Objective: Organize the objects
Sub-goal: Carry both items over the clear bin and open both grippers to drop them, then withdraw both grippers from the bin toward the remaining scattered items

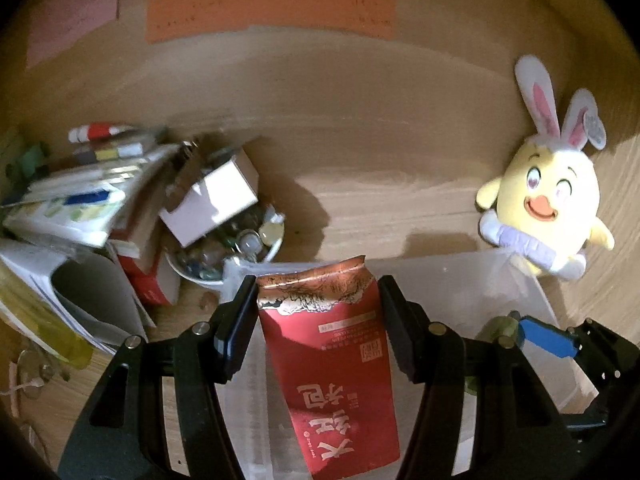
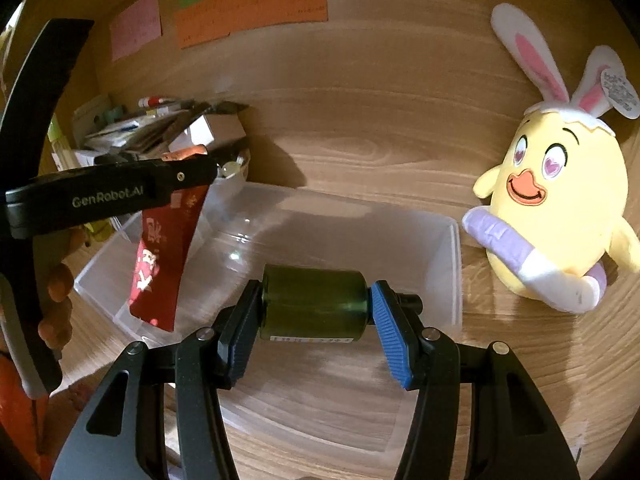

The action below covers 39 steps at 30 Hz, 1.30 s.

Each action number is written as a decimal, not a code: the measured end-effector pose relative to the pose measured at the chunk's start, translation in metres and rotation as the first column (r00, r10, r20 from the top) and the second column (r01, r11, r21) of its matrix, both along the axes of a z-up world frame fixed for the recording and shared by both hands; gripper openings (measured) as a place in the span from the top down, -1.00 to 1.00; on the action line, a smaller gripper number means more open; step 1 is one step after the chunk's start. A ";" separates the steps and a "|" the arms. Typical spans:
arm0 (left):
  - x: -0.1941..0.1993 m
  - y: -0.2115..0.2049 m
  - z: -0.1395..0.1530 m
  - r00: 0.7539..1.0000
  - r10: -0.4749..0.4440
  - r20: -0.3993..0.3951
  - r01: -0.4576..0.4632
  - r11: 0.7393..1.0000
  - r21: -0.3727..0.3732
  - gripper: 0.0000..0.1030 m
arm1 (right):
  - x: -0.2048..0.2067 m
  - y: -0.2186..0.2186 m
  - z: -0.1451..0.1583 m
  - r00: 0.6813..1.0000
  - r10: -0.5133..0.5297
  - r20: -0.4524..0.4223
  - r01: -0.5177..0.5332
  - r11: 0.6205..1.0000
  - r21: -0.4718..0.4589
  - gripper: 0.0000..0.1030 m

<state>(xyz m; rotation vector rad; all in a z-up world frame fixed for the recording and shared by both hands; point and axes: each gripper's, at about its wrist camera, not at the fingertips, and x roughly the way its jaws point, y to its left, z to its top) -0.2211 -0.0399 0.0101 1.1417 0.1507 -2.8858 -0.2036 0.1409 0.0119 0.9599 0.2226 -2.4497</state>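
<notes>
Over the clear plastic bin, the right gripper clamps a green bottle sideways, while the left gripper pinches a red packet above the bin's left end. Only the left view reveals the marble-filled bowl beside stacked boxes; both catch the yellow plush chick.

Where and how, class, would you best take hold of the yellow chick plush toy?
Grip the yellow chick plush toy across its round body, coming from the front: it leans upright against the wooden wall, so its back is blocked, and the ears look too floppy.
</notes>
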 end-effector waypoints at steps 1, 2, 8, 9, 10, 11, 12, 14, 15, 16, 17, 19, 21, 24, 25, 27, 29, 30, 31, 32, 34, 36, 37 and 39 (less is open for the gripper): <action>-0.001 0.002 -0.003 1.000 -0.009 0.014 0.009 1.000 0.001 -0.15 | 0.000 -0.001 -0.001 1.000 0.000 0.003 0.000 1.000 0.004 0.00; -0.002 0.003 -0.005 1.000 -0.015 0.026 0.015 1.000 0.000 -0.15 | -0.001 -0.001 -0.002 1.000 0.000 0.007 0.000 1.000 0.007 0.00; -0.007 0.007 -0.017 0.994 -0.054 0.090 0.054 0.999 0.009 -0.15 | -0.002 -0.006 -0.007 1.000 0.003 0.021 -0.004 1.000 0.023 0.00; -0.007 0.007 -0.018 0.994 -0.054 0.095 0.053 0.999 0.007 -0.15 | -0.003 -0.006 -0.008 1.000 0.003 0.024 -0.004 1.000 0.025 0.00; -0.007 0.008 -0.019 0.994 -0.054 0.098 0.054 0.999 0.003 -0.15 | -0.003 -0.007 -0.008 1.000 0.003 0.024 -0.004 1.000 0.028 0.00; -0.006 0.008 -0.019 0.994 -0.052 0.097 0.052 0.999 0.000 -0.15 | -0.003 -0.008 -0.009 1.000 0.005 0.024 -0.006 1.000 0.030 0.00; -0.006 0.008 -0.018 0.994 -0.049 0.097 0.050 0.999 -0.002 -0.15 | -0.003 -0.008 -0.010 1.000 0.007 0.020 -0.007 0.999 0.032 0.00; -0.005 0.007 -0.017 0.994 -0.050 0.096 0.051 0.999 0.001 -0.15 | -0.002 -0.009 -0.011 1.000 0.006 0.012 -0.006 0.999 0.041 0.00; -0.003 0.008 -0.015 0.994 -0.051 0.093 0.051 0.999 0.002 -0.15 | -0.002 -0.010 -0.011 1.000 0.007 0.012 -0.007 0.999 0.043 0.00; -0.002 0.008 -0.014 0.995 -0.050 0.087 0.050 0.999 0.003 -0.15 | -0.002 -0.010 -0.012 1.000 0.008 0.016 -0.009 0.999 0.043 -0.01; 0.000 0.007 -0.012 0.995 -0.049 0.081 0.050 0.999 0.001 -0.15 | -0.003 -0.011 -0.013 1.000 0.008 0.023 -0.009 0.999 0.043 -0.01; 0.006 0.006 -0.006 0.996 -0.054 0.070 0.054 0.999 0.004 -0.15 | -0.003 -0.012 -0.014 1.000 0.006 0.024 -0.008 0.999 0.049 -0.01; 0.013 0.004 -0.001 0.996 -0.060 0.062 0.060 0.998 0.009 -0.17 | -0.003 -0.014 -0.014 1.000 0.008 0.021 -0.010 0.998 0.057 -0.01; 0.025 0.004 0.008 0.997 -0.063 0.044 0.063 0.998 0.005 -0.29 | -0.001 -0.014 -0.013 0.999 0.016 0.029 -0.018 0.998 0.052 -0.14; 0.029 0.004 0.011 0.997 -0.062 0.035 0.062 0.998 -0.005 -0.33 | 0.000 -0.014 -0.012 1.000 0.015 0.027 -0.016 0.999 0.048 -0.20; 0.038 0.006 0.016 0.998 -0.060 0.018 0.060 0.998 -0.021 -0.36 | 0.003 -0.013 -0.008 1.000 0.014 0.015 -0.014 0.999 0.047 -0.24; 0.046 0.007 0.021 0.998 -0.063 0.001 0.063 0.998 -0.030 -0.43 | 0.007 -0.010 -0.003 1.000 0.011 -0.001 -0.011 0.999 0.047 -0.28; 0.051 0.008 0.024 0.998 -0.062 -0.008 0.062 0.997 -0.035 -0.47 | 0.009 -0.009 0.000 1.000 0.008 -0.008 -0.008 0.999 0.045 -0.31; 0.057 0.007 0.028 0.998 -0.061 -0.018 0.060 0.997 -0.040 -0.51 | 0.011 -0.007 0.003 1.000 0.009 -0.013 -0.009 0.999 0.038 -0.36; 0.062 0.007 0.030 0.998 -0.061 -0.027 0.060 0.997 -0.042 -0.53 | 0.014 -0.004 0.007 1.000 0.008 -0.020 -0.008 1.000 0.026 -0.40; 0.072 0.007 0.036 0.997 -0.062 -0.045 0.060 0.997 -0.050 -0.62 | 0.019 0.001 0.014 0.999 0.009 -0.031 -0.008 1.000 0.015 -0.41; 0.081 0.007 0.041 0.996 -0.061 -0.059 0.057 0.997 -0.059 -0.72 | 0.026 0.007 0.021 0.999 0.004 -0.049 -0.003 1.000 0.008 -0.45; 0.087 0.008 0.043 0.996 -0.063 -0.066 0.059 0.996 -0.060 -0.80 | 0.030 0.010 0.024 0.998 0.001 -0.057 0.000 1.000 0.004 -0.53; 0.096 0.009 0.047 0.994 -0.071 -0.079 0.066 0.996 -0.064 -0.85 | 0.038 0.016 0.031 0.997 -0.003 -0.077 0.002 1.000 -0.009 -0.59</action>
